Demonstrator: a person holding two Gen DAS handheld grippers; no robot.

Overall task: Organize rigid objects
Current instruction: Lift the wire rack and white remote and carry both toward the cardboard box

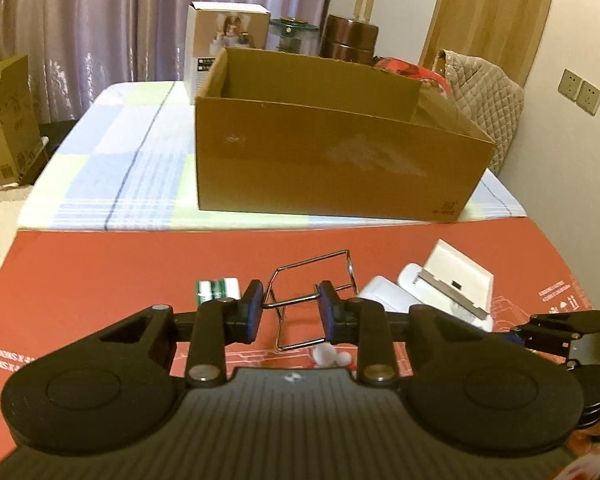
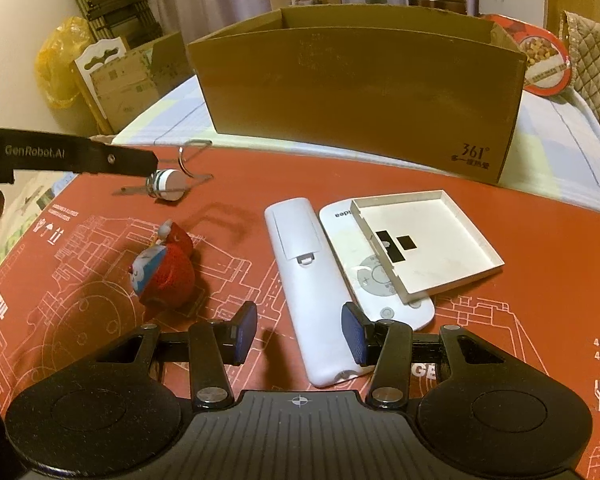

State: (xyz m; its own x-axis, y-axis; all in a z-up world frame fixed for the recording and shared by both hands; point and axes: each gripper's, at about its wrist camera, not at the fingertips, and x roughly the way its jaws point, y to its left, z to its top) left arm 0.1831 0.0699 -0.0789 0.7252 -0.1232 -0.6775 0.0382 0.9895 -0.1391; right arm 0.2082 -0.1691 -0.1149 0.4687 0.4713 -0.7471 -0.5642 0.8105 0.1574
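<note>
Left claw grips a bent wire stand above a red table mat; right claw hovers over a white remote.

The left claw is closed on a thin metal wire stand, its blue pads pinching the wire frame on both sides. Just beyond it lie green-and-white batteries on the red mat. The right claw is partly open, its pads on either side of the near end of a white remote control lying face down, not pressing it. Beside that remote lies a second white remote, with a shallow white plastic tray resting on top. A small red plush toy lies to the left. An open cardboard box stands at the table's far side.
</note>
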